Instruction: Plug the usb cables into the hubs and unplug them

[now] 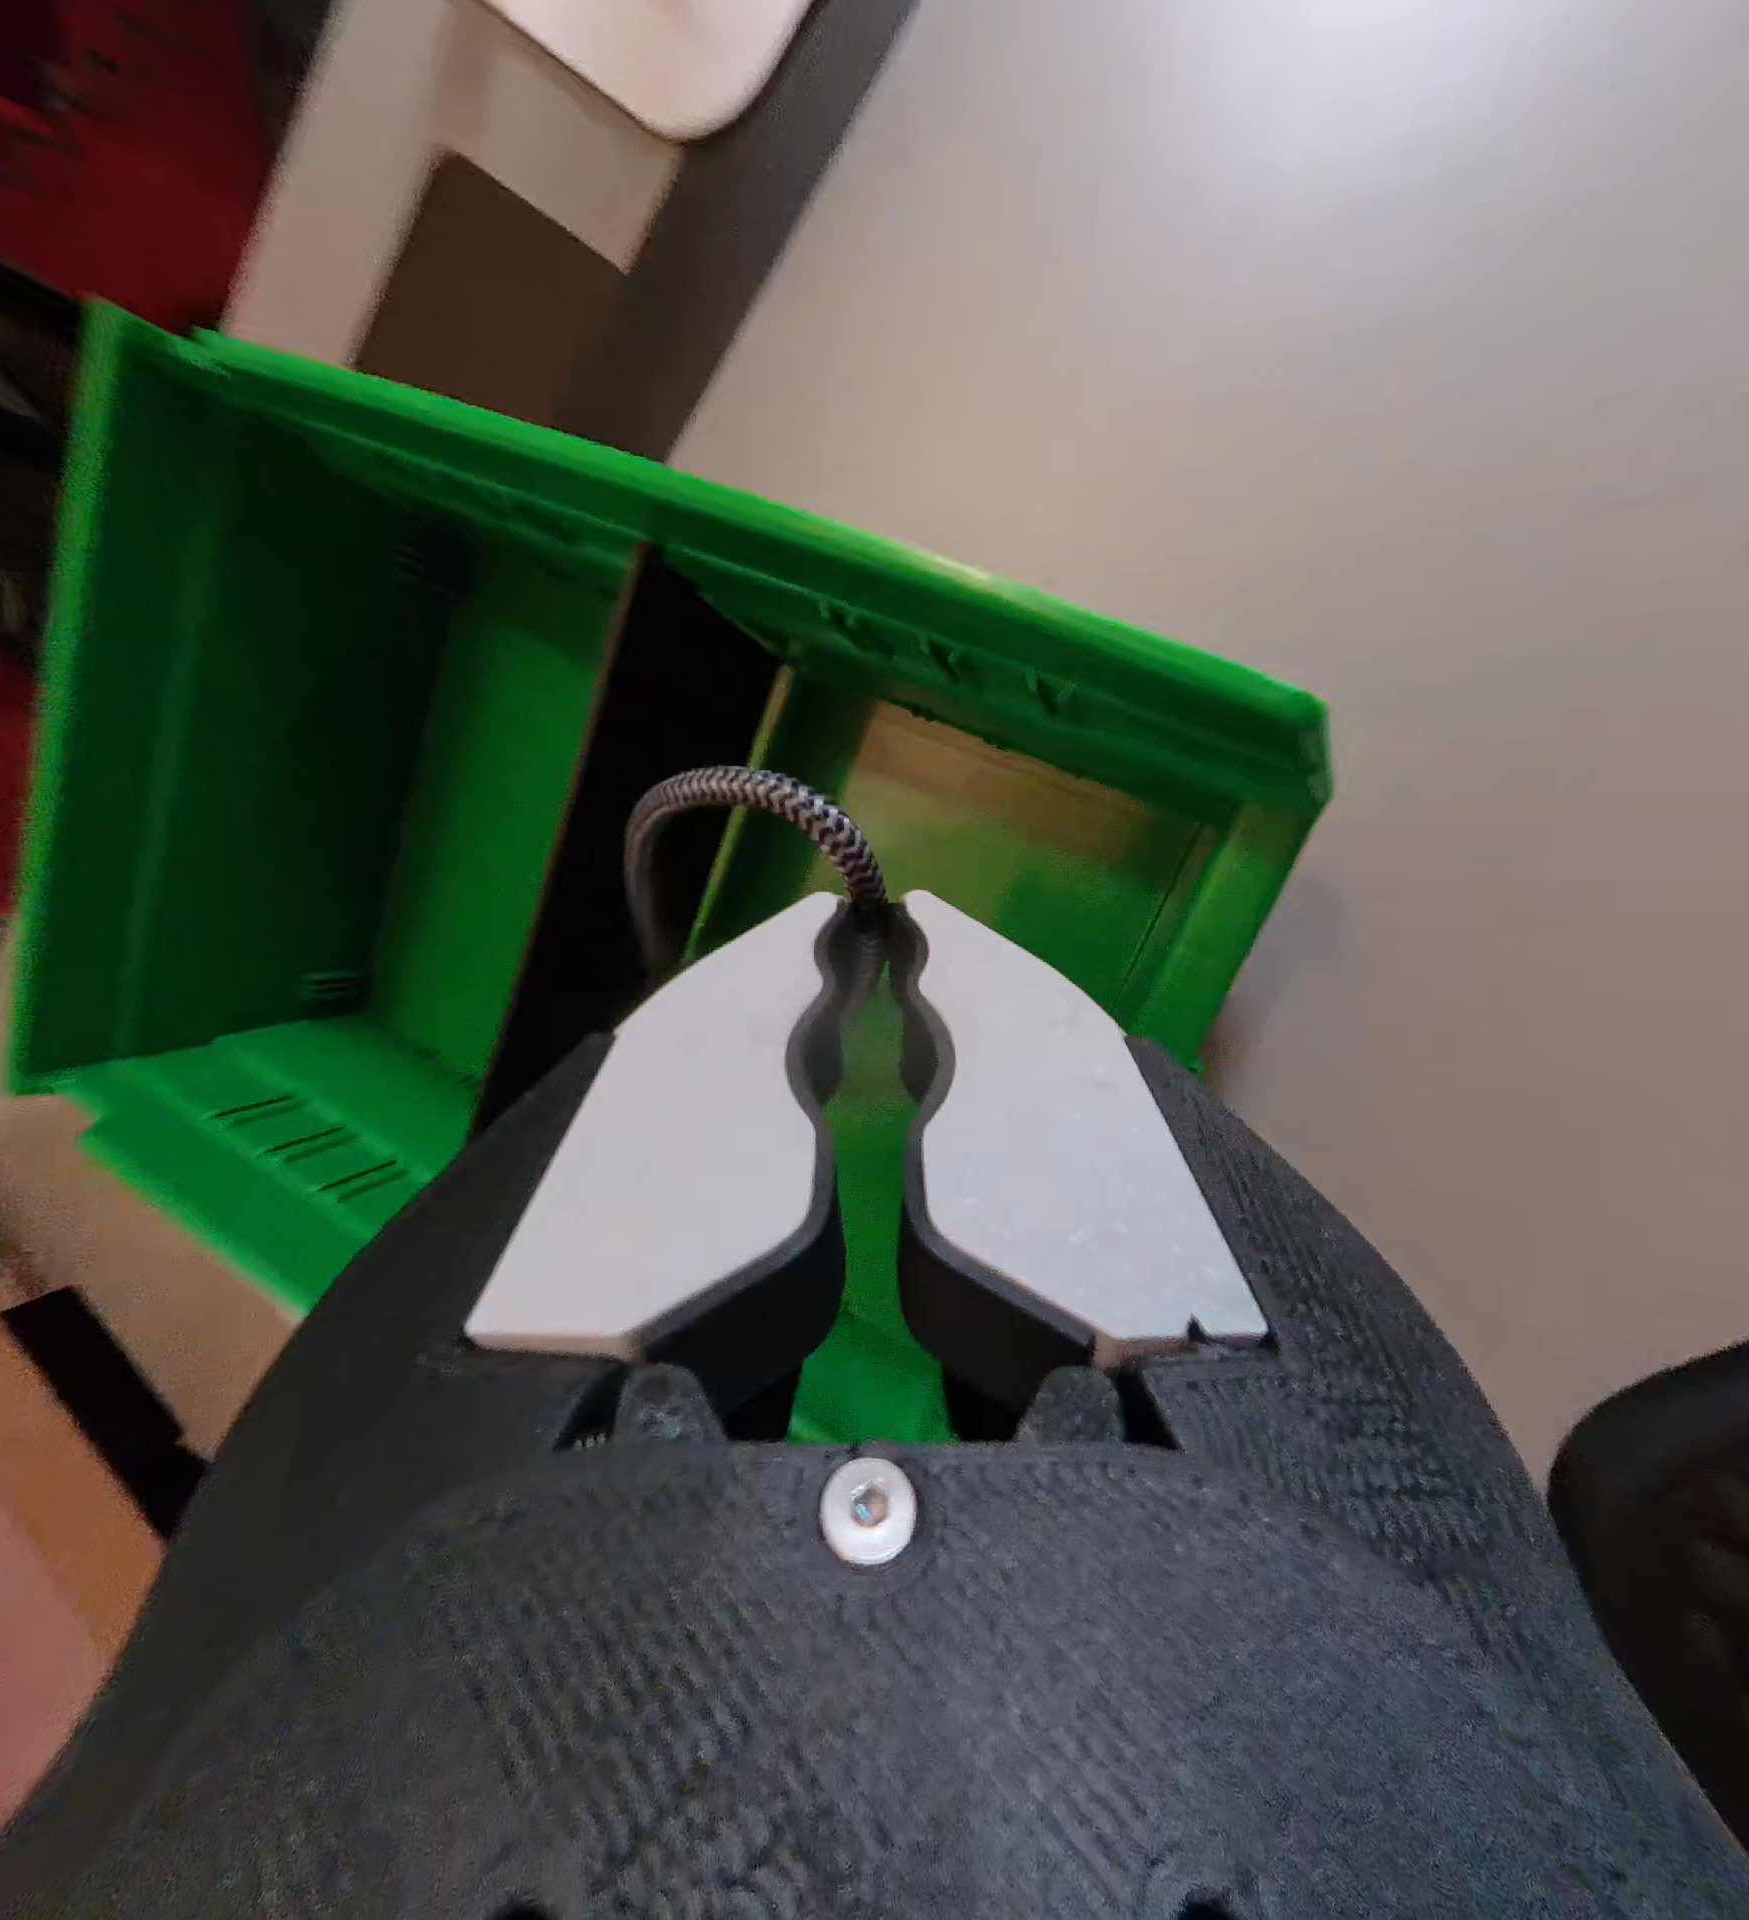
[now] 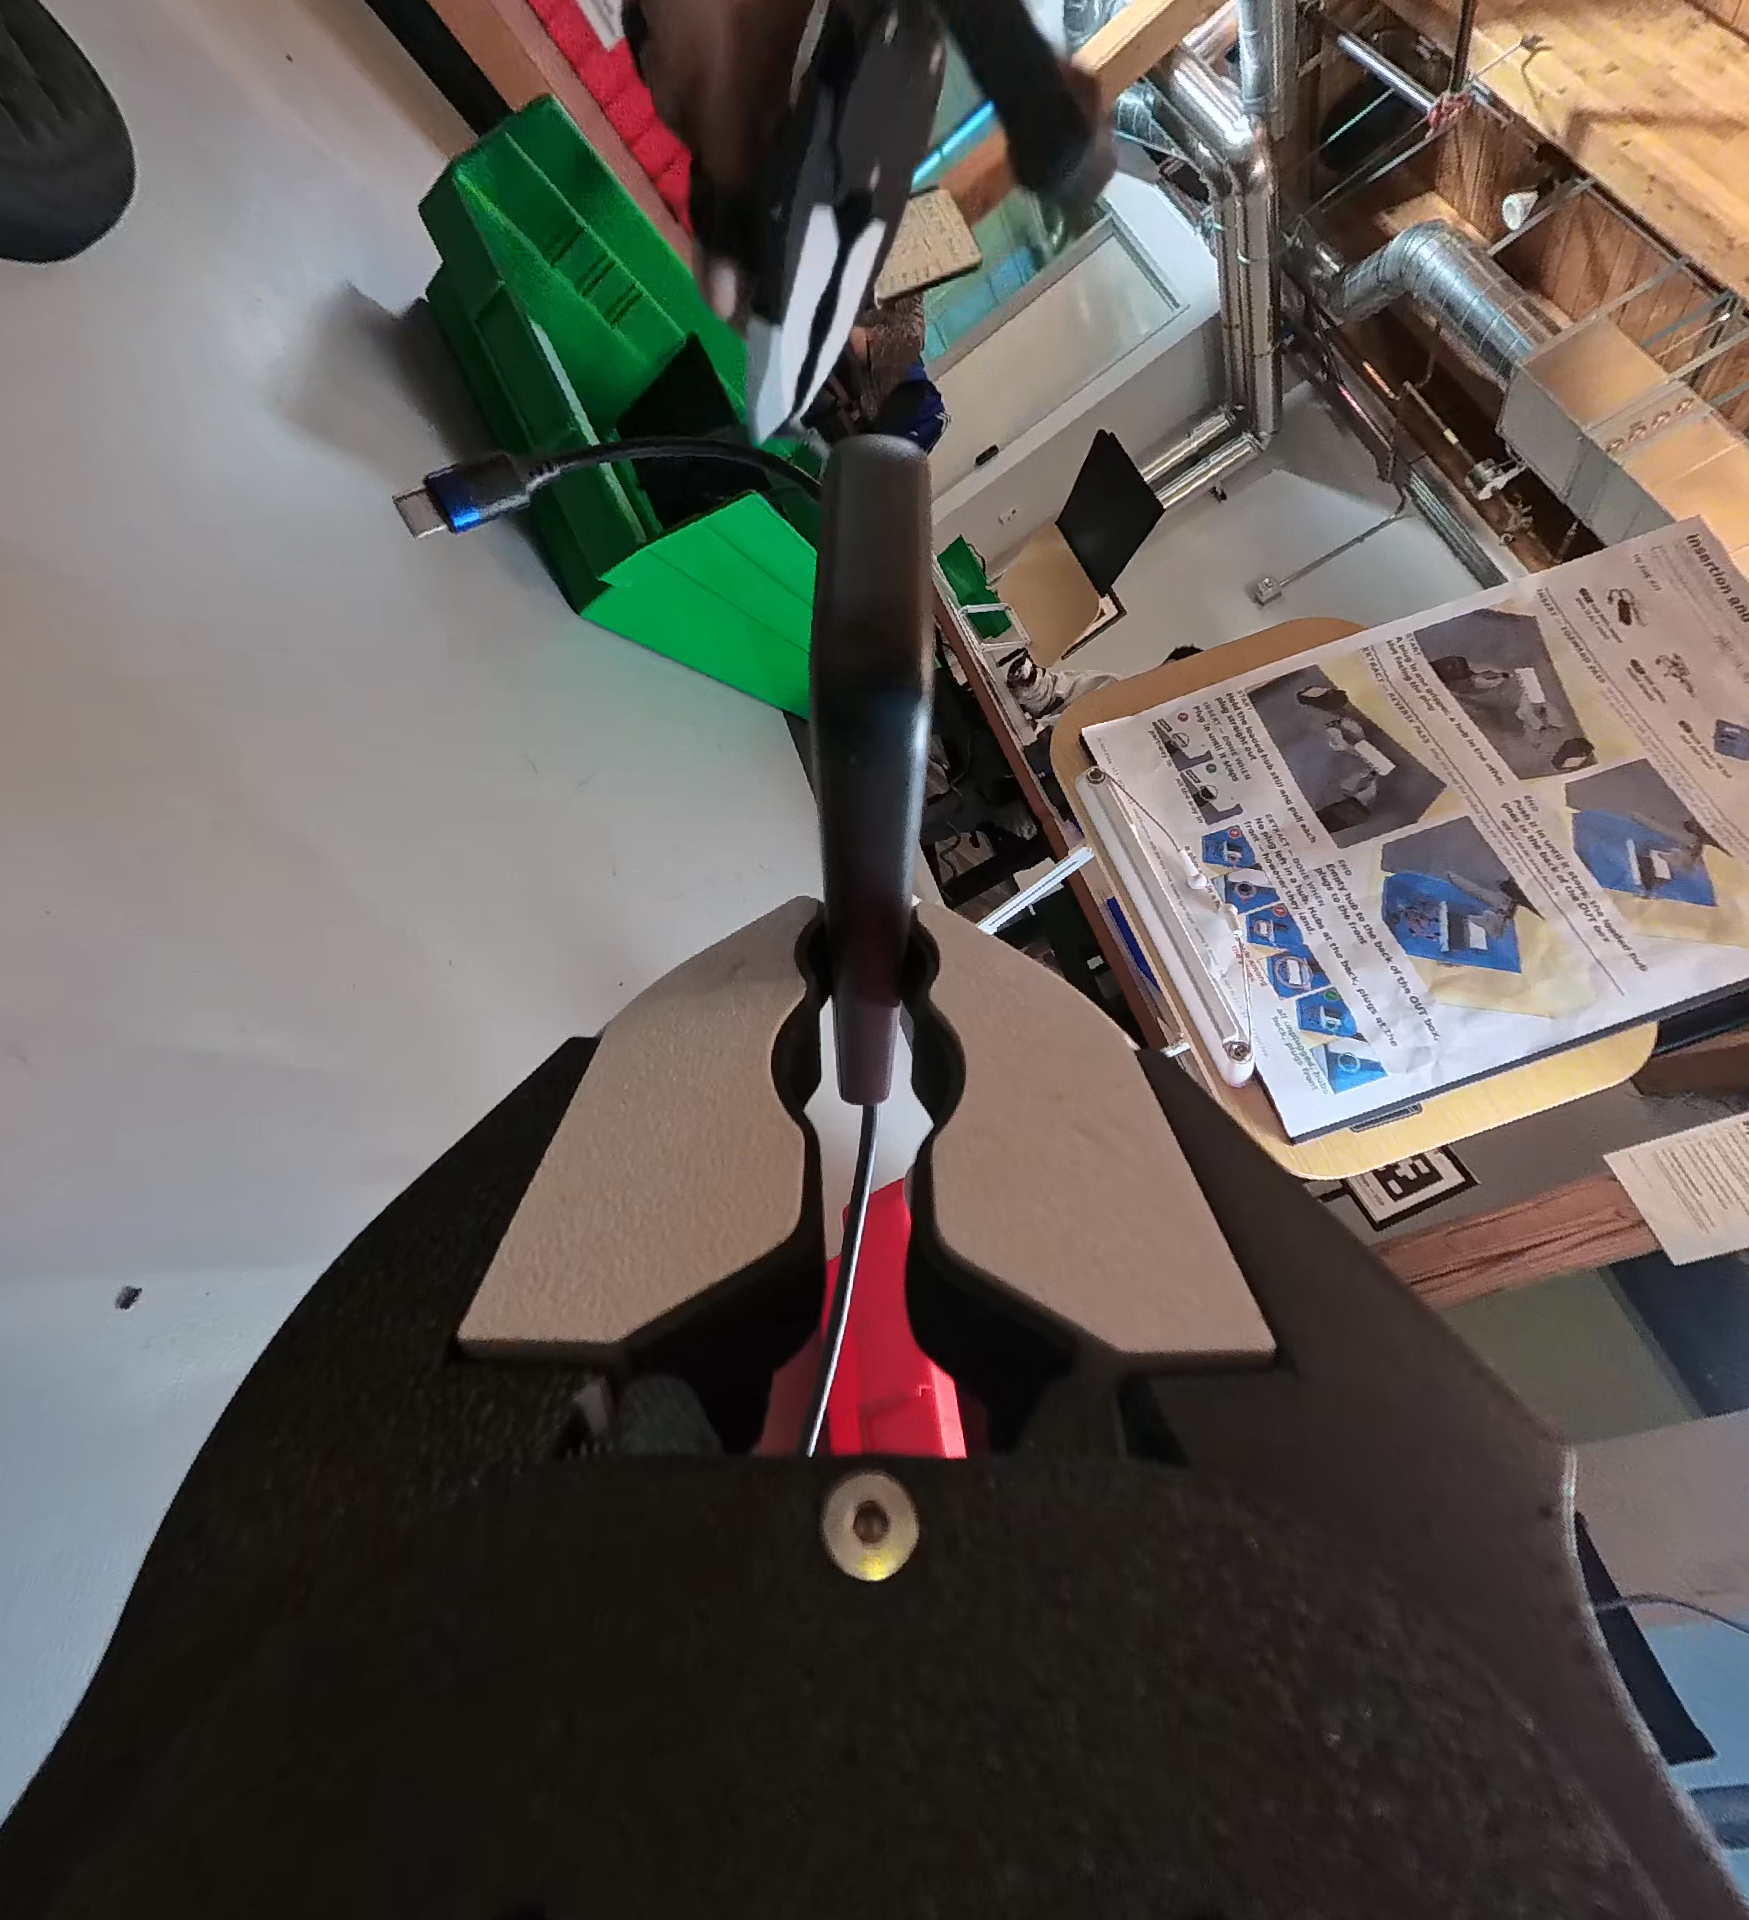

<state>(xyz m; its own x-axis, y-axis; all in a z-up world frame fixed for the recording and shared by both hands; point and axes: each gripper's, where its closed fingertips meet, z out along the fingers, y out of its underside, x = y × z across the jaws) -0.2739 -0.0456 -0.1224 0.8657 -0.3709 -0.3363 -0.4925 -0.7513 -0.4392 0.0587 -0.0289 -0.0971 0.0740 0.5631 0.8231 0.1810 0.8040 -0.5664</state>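
My left gripper [image 1: 875, 920] is shut on a black-and-white braided USB cable [image 1: 745, 795], which loops up from the fingertips and drops behind the left finger, in front of a green bin [image 1: 257, 727]. My right gripper [image 2: 870, 935] is shut on a slim black hub [image 2: 870, 644] that sticks up past the fingertips. The hub's thin lead [image 2: 849, 1247] runs back between the fingers. In the right wrist view the left gripper [image 2: 782, 416] is blurred above the hub. The cable's blue-and-silver plug [image 2: 465, 494] hangs free to the left, above the table.
The green bin [image 2: 579, 312] has a dark divider [image 1: 579, 831] and stands on a white table [image 2: 226, 831]. A red part [image 2: 880, 1340] lies below my right fingers. A clipboard with an instruction sheet [image 2: 1472, 831] is at the right. A black mesh object [image 1: 1701, 1558] is near the left gripper.
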